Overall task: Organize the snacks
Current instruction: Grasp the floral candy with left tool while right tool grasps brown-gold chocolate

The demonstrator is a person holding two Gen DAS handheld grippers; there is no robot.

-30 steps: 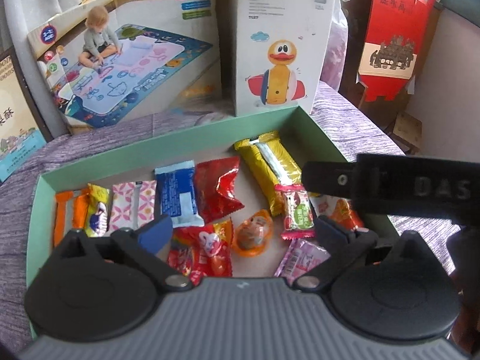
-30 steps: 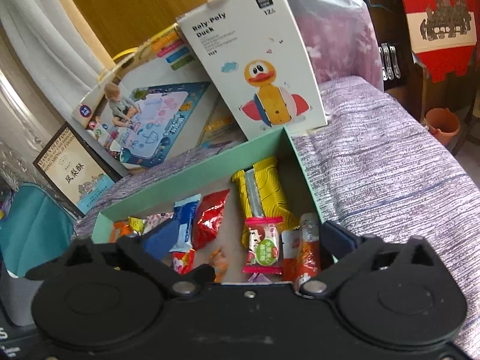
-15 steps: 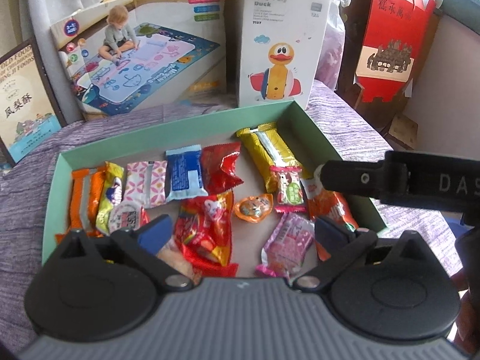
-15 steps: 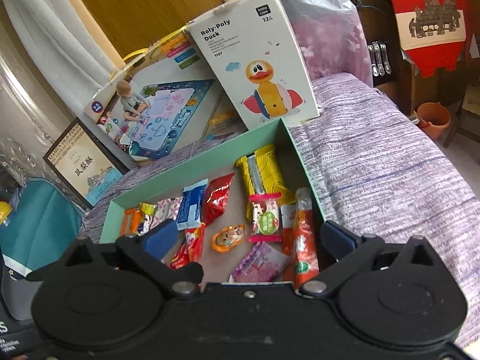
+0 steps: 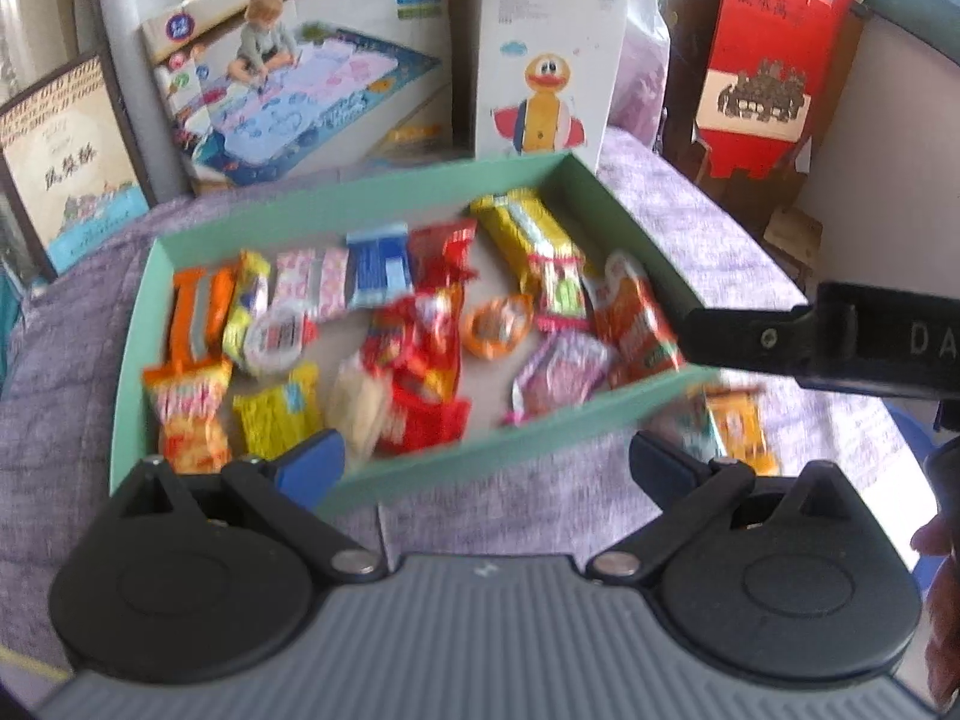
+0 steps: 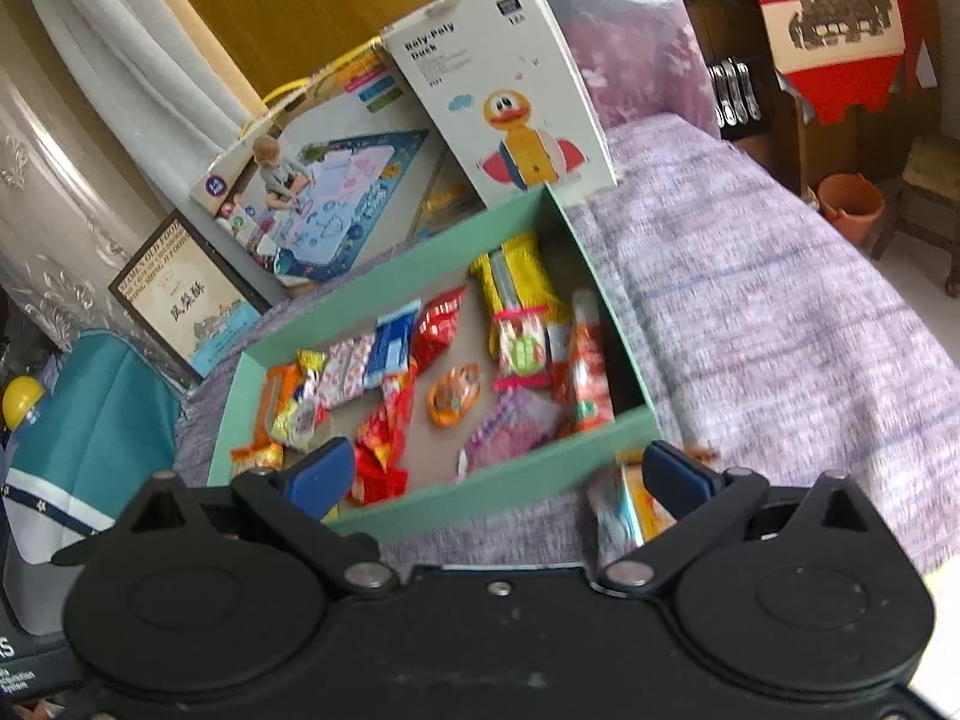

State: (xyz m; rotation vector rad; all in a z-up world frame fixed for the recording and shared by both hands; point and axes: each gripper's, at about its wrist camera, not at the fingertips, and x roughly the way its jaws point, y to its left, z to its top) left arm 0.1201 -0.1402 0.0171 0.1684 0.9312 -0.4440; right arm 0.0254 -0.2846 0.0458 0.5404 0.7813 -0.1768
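A green box on the purple cloth holds several wrapped snacks, among them a yellow bar and a red pack. Two snack packs lie on the cloth outside the box's near right corner. My left gripper is open and empty, held above the box's near wall. My right gripper is open and empty, back from the near wall, its right finger over the loose packs. The right gripper's body shows at the right of the left wrist view.
A duck toy box and a play-mat box lean behind the green box. A framed box stands at far left, a red carton at far right. A teal bag sits left of the cloth.
Both grippers have pulled back from over the box toward me. The box's near wall and two loose packs on the cloth have come into view.
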